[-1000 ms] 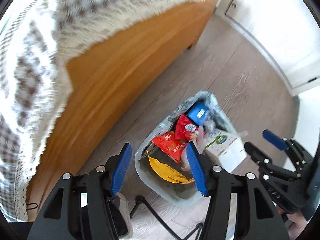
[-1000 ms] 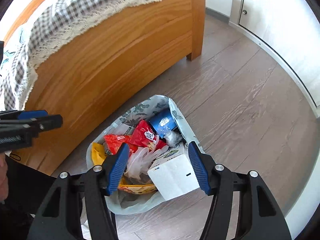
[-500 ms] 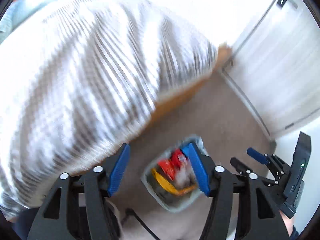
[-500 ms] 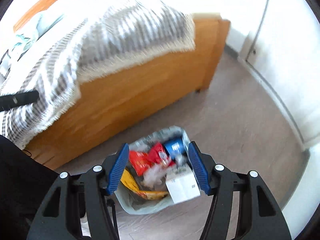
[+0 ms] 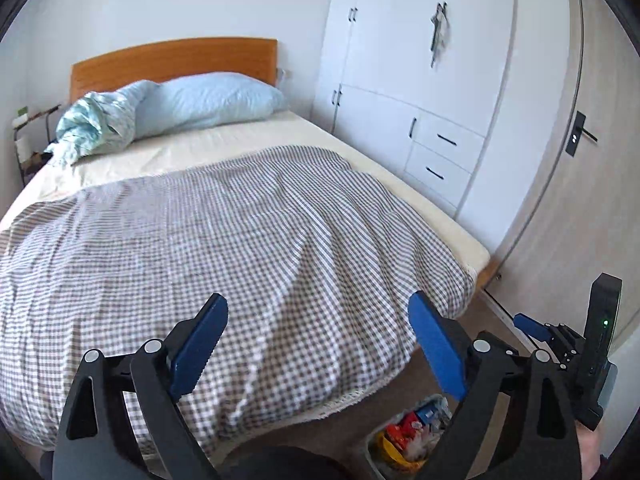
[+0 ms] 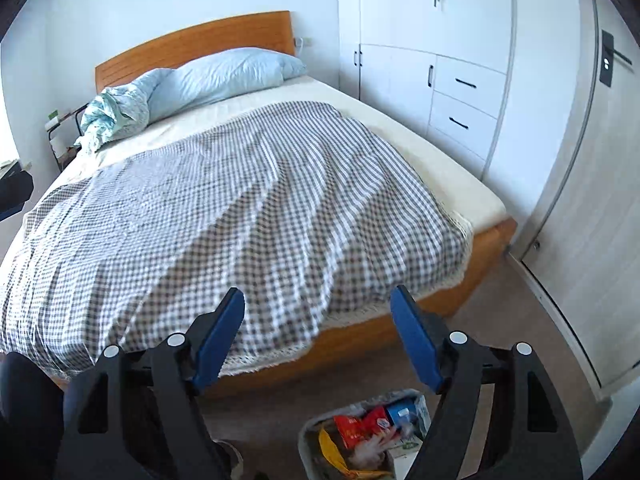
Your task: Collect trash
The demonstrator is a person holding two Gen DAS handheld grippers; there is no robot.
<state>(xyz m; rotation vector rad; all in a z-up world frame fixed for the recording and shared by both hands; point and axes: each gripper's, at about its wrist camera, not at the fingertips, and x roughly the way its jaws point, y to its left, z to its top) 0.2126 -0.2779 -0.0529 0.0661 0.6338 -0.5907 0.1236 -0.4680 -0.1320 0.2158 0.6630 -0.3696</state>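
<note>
both grippers, left gripper and right gripper, opening and empty, hang above the trash bag on the floor, right one nearer

A wooden-framed bed fills the room, its grey-and-white checked blanket spread over a cream sheet. A pale blue pillow and a bunched blue-green cloth lie against the headboard. White wardrobe doors and drawers line the wall beside the bed.
</note>
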